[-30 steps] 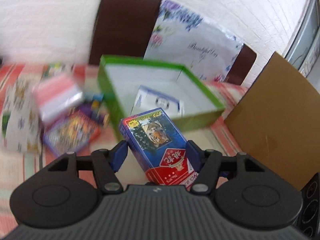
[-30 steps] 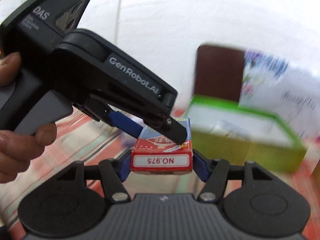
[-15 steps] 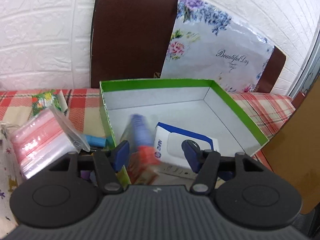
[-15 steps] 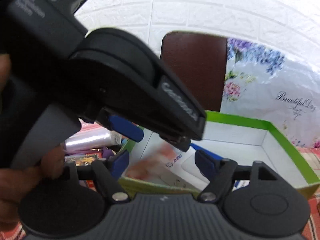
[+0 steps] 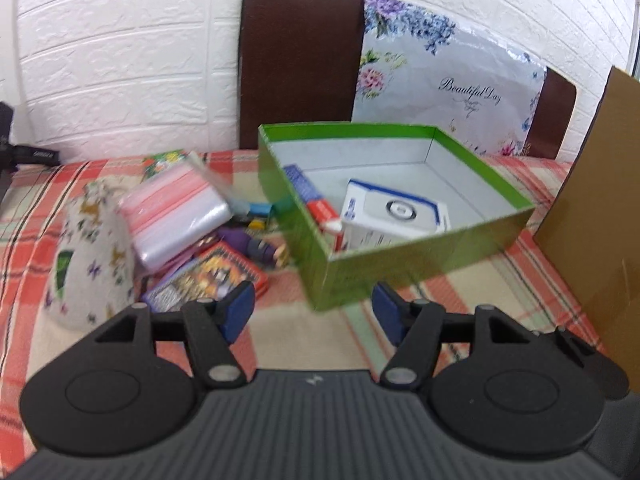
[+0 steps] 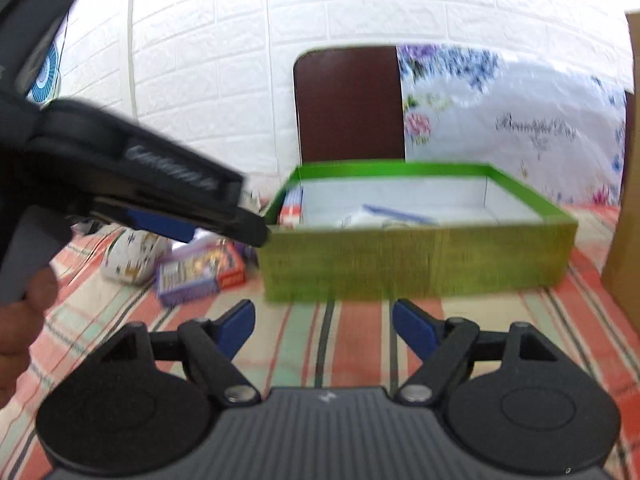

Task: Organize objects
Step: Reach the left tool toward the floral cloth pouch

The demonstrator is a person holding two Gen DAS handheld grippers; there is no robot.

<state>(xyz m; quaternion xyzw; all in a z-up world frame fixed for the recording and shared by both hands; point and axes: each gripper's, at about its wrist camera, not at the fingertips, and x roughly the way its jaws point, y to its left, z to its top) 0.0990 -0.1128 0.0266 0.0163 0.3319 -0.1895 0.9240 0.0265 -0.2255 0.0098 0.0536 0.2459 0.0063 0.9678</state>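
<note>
Item, green box: it stood open on the checked cloth, holding the card pack on edge against its left wall and a white carton beside that. My left gripper and right gripper hovered just before its near wall, jaws spreading, nothing between them. Left of the box lay a zip-bag bundle and another card pack.

Green box and floral bag motion-blurred.
</note>
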